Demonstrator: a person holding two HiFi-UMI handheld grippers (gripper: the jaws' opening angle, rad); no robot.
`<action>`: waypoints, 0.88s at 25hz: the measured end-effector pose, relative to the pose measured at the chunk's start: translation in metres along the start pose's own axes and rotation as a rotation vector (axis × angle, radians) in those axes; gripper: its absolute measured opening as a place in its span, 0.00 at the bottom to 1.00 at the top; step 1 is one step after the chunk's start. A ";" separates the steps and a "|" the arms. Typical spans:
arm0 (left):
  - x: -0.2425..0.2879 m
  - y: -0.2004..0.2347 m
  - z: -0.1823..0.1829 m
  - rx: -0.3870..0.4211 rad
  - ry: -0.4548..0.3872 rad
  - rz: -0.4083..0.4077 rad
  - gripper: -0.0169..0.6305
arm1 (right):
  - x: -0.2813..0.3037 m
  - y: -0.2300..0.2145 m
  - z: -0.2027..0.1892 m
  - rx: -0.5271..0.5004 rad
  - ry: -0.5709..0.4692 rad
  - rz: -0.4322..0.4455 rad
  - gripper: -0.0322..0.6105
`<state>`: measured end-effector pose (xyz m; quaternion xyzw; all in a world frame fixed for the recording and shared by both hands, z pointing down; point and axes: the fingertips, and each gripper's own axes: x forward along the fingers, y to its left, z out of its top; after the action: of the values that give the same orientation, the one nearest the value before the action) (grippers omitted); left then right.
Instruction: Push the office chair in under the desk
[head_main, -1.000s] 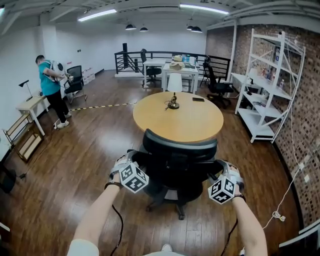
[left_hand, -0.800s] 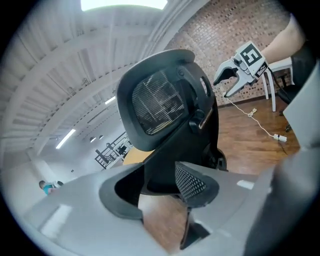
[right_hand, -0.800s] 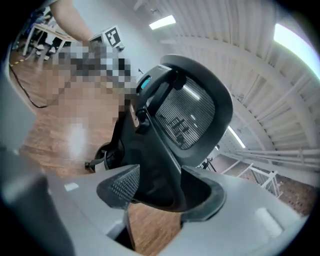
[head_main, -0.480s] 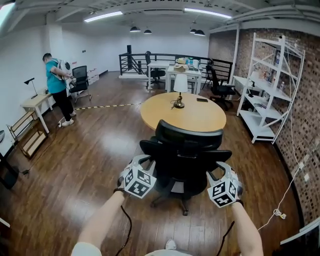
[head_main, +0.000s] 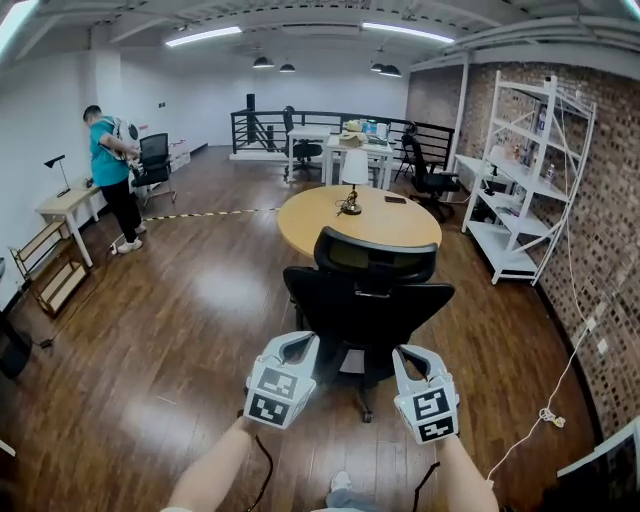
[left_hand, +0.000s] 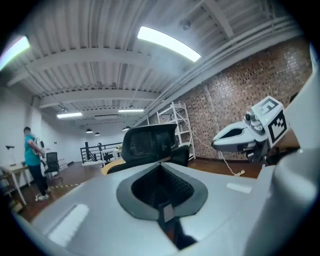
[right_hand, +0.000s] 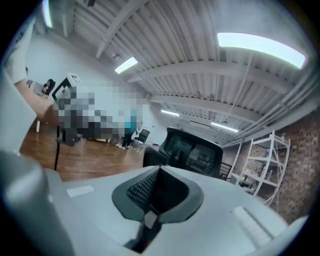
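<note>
The black office chair (head_main: 368, 300) stands with its back toward me, its headrest overlapping the near edge of the round wooden table (head_main: 330, 215). My left gripper (head_main: 298, 346) and right gripper (head_main: 409, 356) hover side by side in front of me, a short way behind the chair and apart from it. Both are shut with nothing between the jaws. In the left gripper view the closed left gripper (left_hand: 160, 165) points at the chair (left_hand: 150, 142), and the right gripper (left_hand: 235, 141) shows at the right. In the right gripper view the closed right gripper (right_hand: 159, 171) also faces the chair (right_hand: 192, 150).
A table lamp (head_main: 352, 175) and a small dark object stand on the round table. A white shelf unit (head_main: 520, 170) lines the brick wall at right, with a cable (head_main: 540, 418) on the floor. A person in a teal shirt (head_main: 108, 180) stands far left by a small desk (head_main: 65, 205).
Both grippers were open beside the chair's armrests. They have drawn back toward me, come off the chair and shut. The chair now sits farther from me.
</note>
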<state>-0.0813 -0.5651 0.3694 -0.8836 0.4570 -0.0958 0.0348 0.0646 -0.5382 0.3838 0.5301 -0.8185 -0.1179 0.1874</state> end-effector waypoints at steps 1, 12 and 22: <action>-0.009 -0.009 0.003 -0.035 -0.021 -0.012 0.05 | -0.010 0.011 0.004 0.036 -0.019 0.019 0.05; -0.087 -0.103 -0.015 -0.170 -0.092 -0.071 0.05 | -0.097 0.084 0.028 0.330 -0.176 0.046 0.05; -0.111 -0.136 -0.025 -0.207 -0.106 -0.105 0.05 | -0.124 0.105 0.008 0.394 -0.147 0.041 0.05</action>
<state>-0.0403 -0.3954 0.3986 -0.9090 0.4151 -0.0028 -0.0374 0.0205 -0.3823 0.3956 0.5296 -0.8479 0.0100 0.0224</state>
